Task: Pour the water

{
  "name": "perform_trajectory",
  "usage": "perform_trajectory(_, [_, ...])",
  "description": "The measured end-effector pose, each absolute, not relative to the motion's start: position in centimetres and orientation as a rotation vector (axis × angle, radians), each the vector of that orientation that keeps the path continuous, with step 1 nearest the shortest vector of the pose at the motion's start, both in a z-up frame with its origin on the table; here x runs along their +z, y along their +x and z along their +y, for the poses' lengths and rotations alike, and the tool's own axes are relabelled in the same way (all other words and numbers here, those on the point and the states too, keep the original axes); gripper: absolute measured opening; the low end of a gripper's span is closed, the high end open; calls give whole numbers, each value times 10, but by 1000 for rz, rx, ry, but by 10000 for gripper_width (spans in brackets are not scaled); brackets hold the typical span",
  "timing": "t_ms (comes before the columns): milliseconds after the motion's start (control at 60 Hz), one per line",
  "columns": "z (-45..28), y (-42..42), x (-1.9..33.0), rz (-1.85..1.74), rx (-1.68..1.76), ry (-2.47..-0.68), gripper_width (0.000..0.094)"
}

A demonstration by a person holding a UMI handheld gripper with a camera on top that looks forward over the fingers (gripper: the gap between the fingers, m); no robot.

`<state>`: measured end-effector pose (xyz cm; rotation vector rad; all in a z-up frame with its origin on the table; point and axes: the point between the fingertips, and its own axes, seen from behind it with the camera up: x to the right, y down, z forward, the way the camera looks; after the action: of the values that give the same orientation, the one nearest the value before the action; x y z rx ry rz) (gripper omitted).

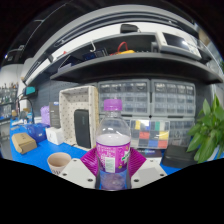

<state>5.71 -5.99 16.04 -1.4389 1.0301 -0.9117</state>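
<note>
My gripper (112,168) is shut on a clear plastic bottle (112,140) with a purple label and a purple cap (112,104). The bottle stands upright between the two magenta pads (88,162), which press on its sides. A brown paper cup (59,162) stands on the blue table surface (40,155), to the left of the fingers and a little ahead of them.
A white perforated box (78,115) stands beyond the cup. Small cartons (24,141) lie at the far left. A clear container (150,133) with coloured bits stands right of the bottle. A green plant (208,130) is at the right. Shelves and drawer cabinets (150,97) fill the back.
</note>
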Motion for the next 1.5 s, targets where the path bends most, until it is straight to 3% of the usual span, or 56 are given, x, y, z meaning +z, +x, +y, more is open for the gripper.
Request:
perform_trajectory(133, [-65,65,132,1066,-855,-1413,354])
perform_trajectory(150, [-66,66,126,1072,-854,-1422,410])
perform_trajectory(183, [-65,65,132,1044,-866,-1390,359])
perform_trajectory(400, [-62,58,130,1002,-907,-1413,373])
perform_trajectory(550, [-62,56,129,1017,-924,-1418,516])
perform_trajectory(583, [-65,55,126,1042,-924,-1430,591])
perform_trajectory(633, [-68,53,122,1072,-919,-1431,802])
perform_trajectory(800, [-81,23,127,1146,-921,-1379,805])
perform_trajectory(1250, [-133,-84,89,1411,-1056,-1346,825])
perform_trajectory(1500, [-156,-109,115,1405,-1154,-1315,827])
